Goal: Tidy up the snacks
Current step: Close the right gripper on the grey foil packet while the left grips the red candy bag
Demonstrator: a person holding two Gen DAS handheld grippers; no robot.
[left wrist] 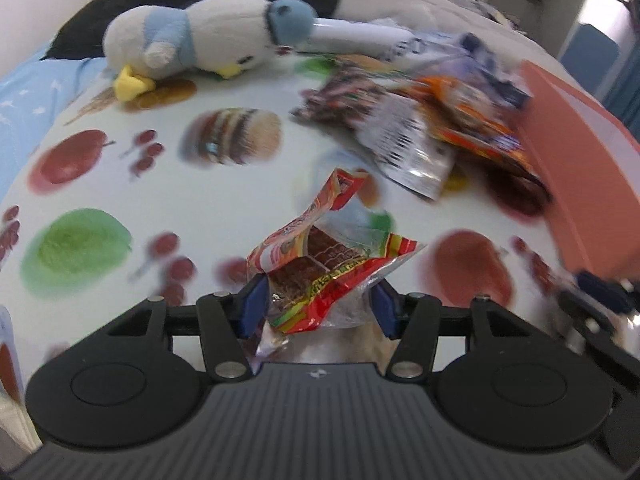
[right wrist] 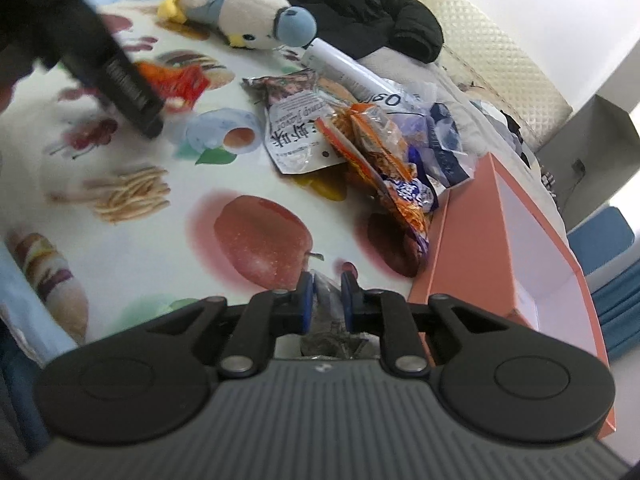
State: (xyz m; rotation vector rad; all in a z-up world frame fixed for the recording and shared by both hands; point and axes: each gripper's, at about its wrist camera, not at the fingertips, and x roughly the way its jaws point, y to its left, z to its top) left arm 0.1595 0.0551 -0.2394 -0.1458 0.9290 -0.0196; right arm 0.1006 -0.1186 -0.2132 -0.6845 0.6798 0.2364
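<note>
My left gripper [left wrist: 318,300] is shut on a red and clear snack packet [left wrist: 320,256] and holds it above the food-print tablecloth [left wrist: 120,184]. In the right wrist view the left gripper [right wrist: 120,76] shows at the upper left with the red packet [right wrist: 176,80] in it. My right gripper [right wrist: 327,296] is shut on a clear crinkled wrapper [right wrist: 326,292] beside the orange box [right wrist: 472,240]. A pile of snack packets [right wrist: 360,140] lies left of the box; it also shows in the left wrist view [left wrist: 420,120].
A plush penguin [left wrist: 200,36] lies at the far side of the table, with a white tube [left wrist: 352,34] and a black jacket [right wrist: 360,4] behind it. The orange box [left wrist: 580,168] stands open at the right edge. A blue chair [right wrist: 600,236] stands beyond.
</note>
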